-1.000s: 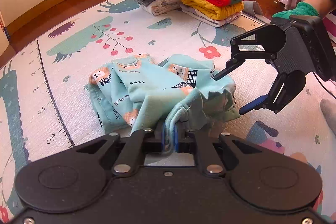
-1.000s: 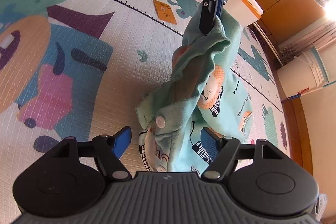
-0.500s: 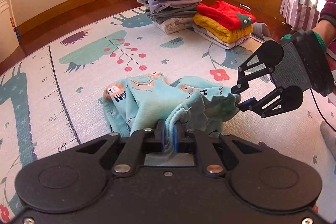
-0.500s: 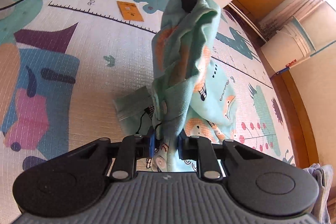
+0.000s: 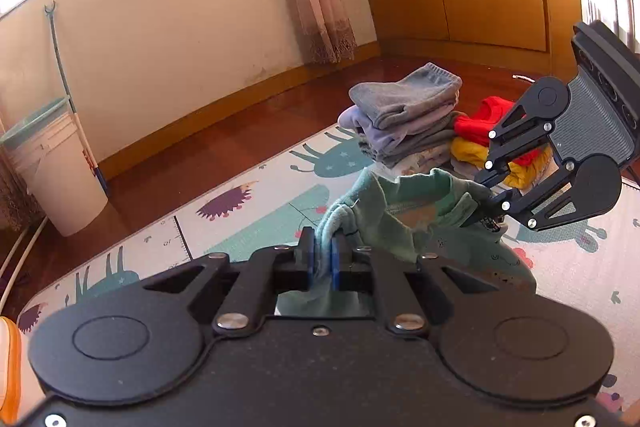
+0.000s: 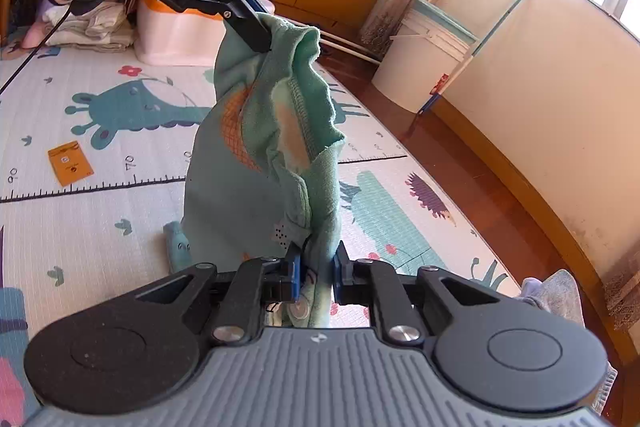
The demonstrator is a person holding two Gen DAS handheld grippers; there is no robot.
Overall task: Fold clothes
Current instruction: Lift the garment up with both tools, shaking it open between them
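The mint-green printed garment hangs bunched between both tools, mostly off the play mat; one bit of it seems to touch the mat, though I can't tell if it rests there. Left tool is clamped on a thick wad of the edge; right tool is pinched on another part of the same cloth, w/ fabric squeezed between its blue pads.

Risks, as I judge them: both grips look to hold several layers, not a clean corner or hem, so pulling apart may not spread it flat but leave it twisted; a layer could slip from the wad & drop lopsided; the trailing bit could catch & tuck under when laid down; swinging wide toward the folded stacks could topple them.
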